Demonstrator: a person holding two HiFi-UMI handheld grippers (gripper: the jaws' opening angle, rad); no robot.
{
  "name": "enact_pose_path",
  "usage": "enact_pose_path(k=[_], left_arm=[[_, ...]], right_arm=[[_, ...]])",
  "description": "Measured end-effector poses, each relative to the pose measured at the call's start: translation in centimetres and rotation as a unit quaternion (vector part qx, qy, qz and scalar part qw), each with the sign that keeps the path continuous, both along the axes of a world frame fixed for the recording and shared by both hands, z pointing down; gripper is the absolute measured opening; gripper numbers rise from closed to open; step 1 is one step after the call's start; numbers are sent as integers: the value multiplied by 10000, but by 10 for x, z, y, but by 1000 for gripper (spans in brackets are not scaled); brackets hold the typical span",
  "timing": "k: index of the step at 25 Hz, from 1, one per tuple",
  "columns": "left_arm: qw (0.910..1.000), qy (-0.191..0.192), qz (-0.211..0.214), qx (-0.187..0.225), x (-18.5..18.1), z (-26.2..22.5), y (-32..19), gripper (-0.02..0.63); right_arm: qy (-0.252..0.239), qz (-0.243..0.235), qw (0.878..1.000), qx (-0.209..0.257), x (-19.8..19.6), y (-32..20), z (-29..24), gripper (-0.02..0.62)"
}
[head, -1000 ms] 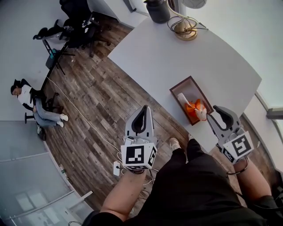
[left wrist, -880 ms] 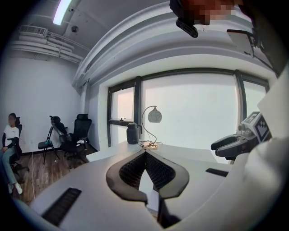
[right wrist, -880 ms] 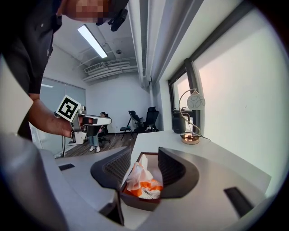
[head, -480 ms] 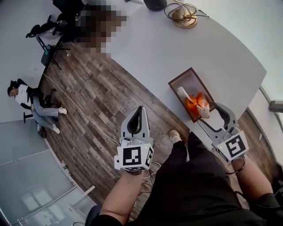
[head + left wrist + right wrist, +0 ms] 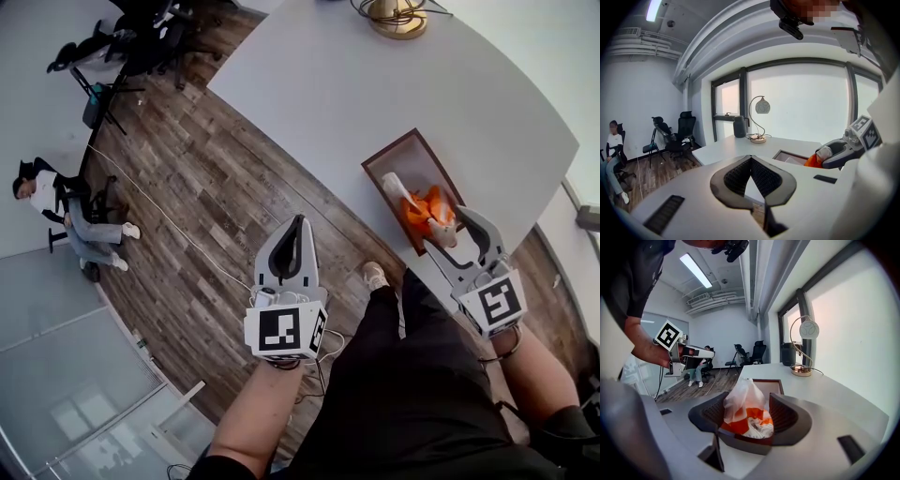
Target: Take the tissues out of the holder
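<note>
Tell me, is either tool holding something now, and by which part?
Nothing is held. The right tool has just opened its jaws; the orange-and-white tissue pack in clear plastic stands between them, ungripped. The left tool is shut and empty.

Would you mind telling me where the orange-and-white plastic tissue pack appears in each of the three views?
Head view: the orange-and-white plastic tissue pack is at right, in the dark wooden tray.
Left gripper view: a small orange patch at lower right, above the table's edge.
Right gripper view: low centre, large and close.
Shared landmark: the gold-based desk lamp at the table's far end.
</note>
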State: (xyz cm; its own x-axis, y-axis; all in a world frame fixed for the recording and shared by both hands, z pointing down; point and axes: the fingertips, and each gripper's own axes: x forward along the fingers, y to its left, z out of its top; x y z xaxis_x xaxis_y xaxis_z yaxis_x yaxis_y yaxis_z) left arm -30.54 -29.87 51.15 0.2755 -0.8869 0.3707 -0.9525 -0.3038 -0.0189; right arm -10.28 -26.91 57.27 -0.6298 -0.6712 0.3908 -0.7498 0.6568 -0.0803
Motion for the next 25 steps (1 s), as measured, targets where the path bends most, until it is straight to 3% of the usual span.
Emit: enact_pose_path(k=[3,6,11,25], left_arm=[[10000,-23,-48,-26,-9,3,0,5],[9999,-28,-104,-58,-11,6,-1,5],[9999,-47,-158,-10,-14,2,1,5],[9998,112,-83,143,-11,-25,2,5]], right_arm=[[62,156,9998,-69,2,-3,6,275],[53,393,9992,9,11,-9,8,154],[104,394,9992,40,15,-8,12,80],[43,407,9990,201,12,-9,-19,48]])
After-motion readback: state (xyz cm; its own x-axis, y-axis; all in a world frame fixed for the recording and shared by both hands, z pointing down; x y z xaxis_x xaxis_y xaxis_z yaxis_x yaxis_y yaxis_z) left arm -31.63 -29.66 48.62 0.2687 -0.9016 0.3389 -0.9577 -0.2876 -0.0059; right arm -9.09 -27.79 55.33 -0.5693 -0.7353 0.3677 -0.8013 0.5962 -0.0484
